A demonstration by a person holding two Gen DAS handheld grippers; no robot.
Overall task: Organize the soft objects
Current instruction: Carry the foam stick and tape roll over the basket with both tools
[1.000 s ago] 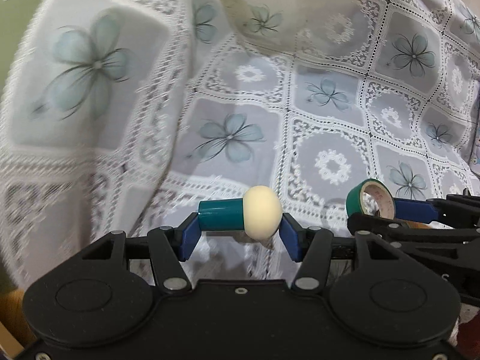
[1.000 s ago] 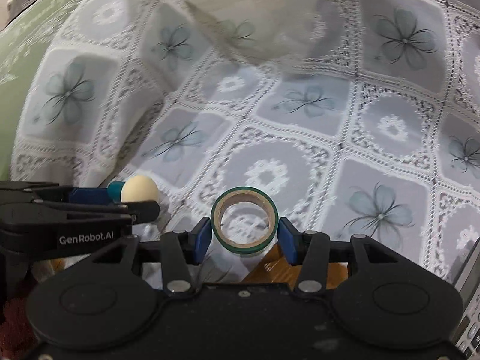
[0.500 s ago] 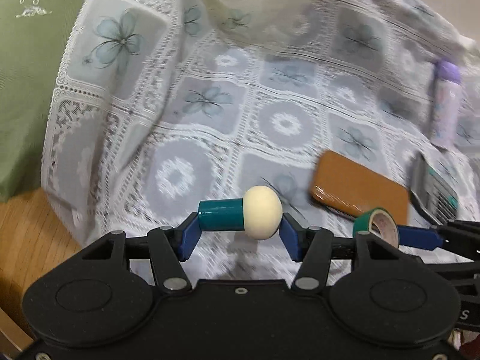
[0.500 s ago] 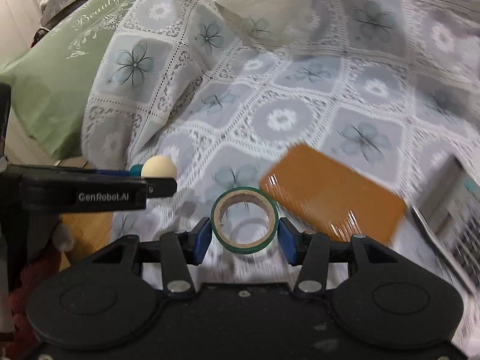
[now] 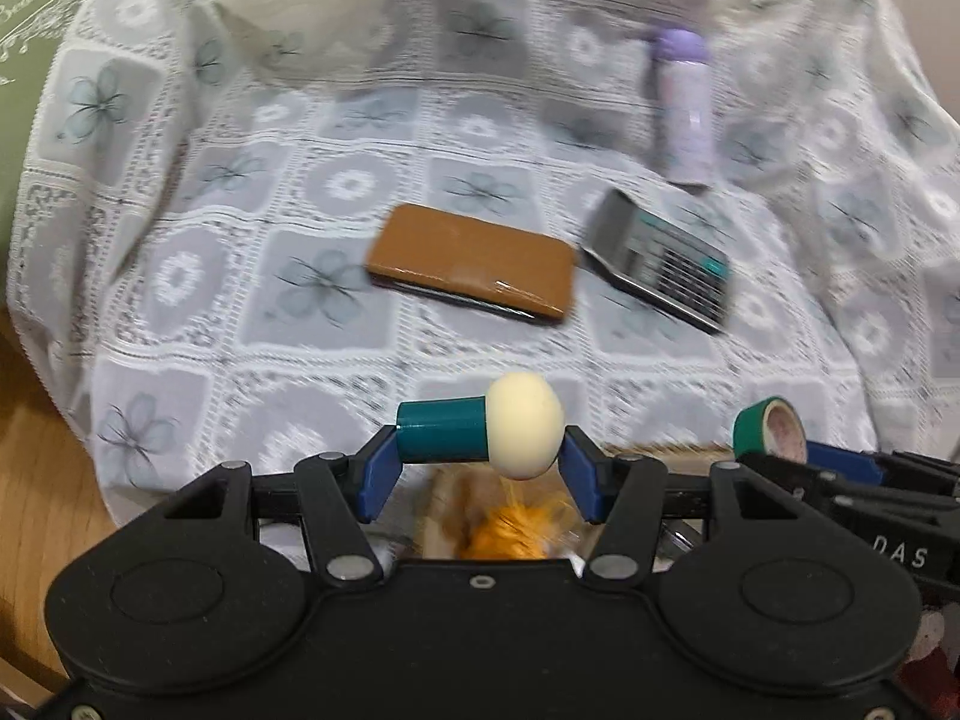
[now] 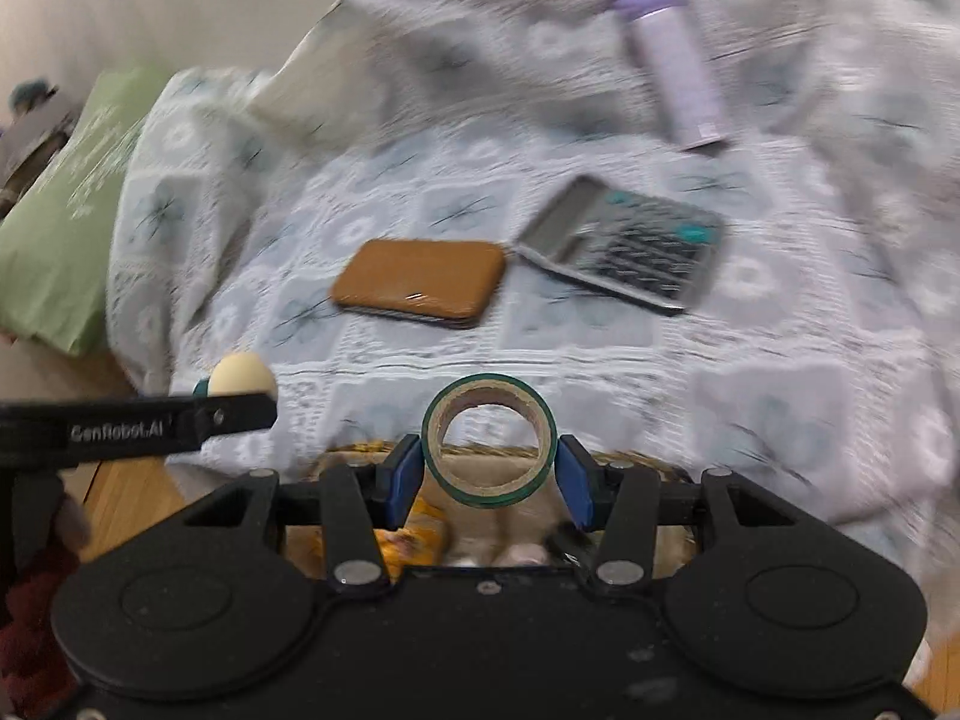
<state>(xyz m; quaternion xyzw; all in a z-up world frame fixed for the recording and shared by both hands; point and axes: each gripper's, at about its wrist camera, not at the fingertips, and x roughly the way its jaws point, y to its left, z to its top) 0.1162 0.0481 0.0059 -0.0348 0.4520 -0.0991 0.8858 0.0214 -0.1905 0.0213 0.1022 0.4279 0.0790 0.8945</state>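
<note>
Mushroom-shaped toy (image 5: 480,435), teal cylindrical stem and smooth cream dome, clamped lengthwise between the left gripper (image 5: 477,471) jaws, green tape roll (image 6: 489,440) with cardboard core pinched across its rim by the right gripper (image 6: 487,480), glossy brown case (image 5: 471,261), grey calculator (image 5: 660,261), lilac bottle (image 5: 684,111) lying ahead on lace floral cloth (image 5: 180,276).

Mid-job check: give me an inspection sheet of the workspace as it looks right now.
Surface: lace floral cloth draped over a bed or table, rumpled at the back.
Job's things: mushroom toy and green tape roll, both held; basket partly visible below.
Clutter: brown case, calculator, purple bottle lying on the cloth.
Grippers: left hand-held gripper shut on the toy; right hand-held gripper shut on the tape.
Cables: nothing seen.
Surroundings: green pillow, wooden floor.
</note>
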